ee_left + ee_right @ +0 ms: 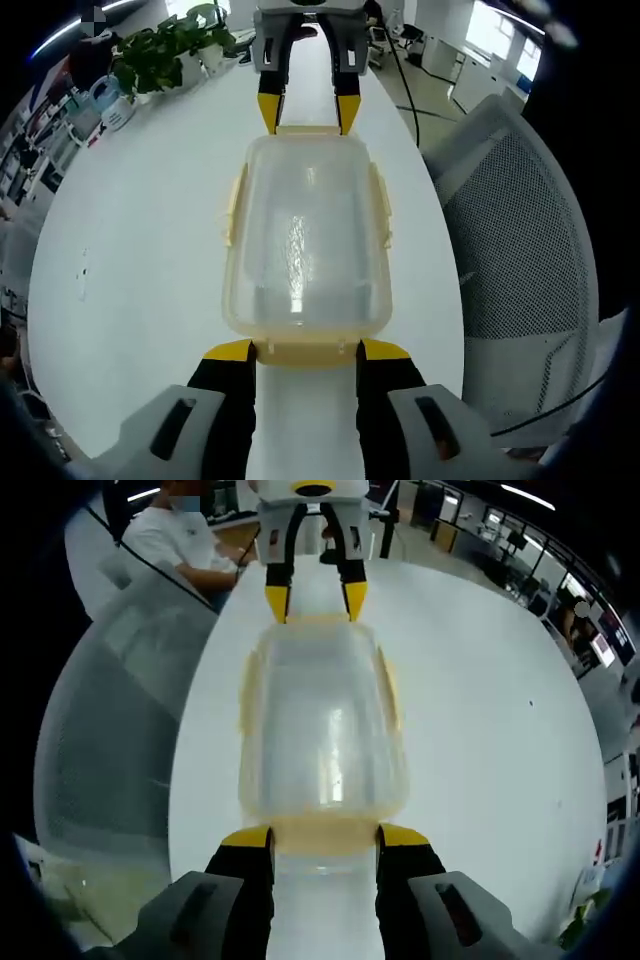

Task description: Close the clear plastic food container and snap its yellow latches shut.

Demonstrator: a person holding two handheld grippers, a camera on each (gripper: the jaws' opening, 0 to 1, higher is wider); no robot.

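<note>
- Left claw: jaws spread, tips at the near latch of the container, not clamped.
- Right claw: likewise spread at the opposite latch.
- Container lies lid-on on the white counter, between both claws.
- Mesh chair at the right.

In the left gripper view we see the clear container lying lid-on lengthwise on the white table. Our left gripper has its yellow-tipped jaws spread at the near yellow latch; the right gripper does likewise at the far end. A mesh chair stands beside the table, and a potted plant sits far off
</note>
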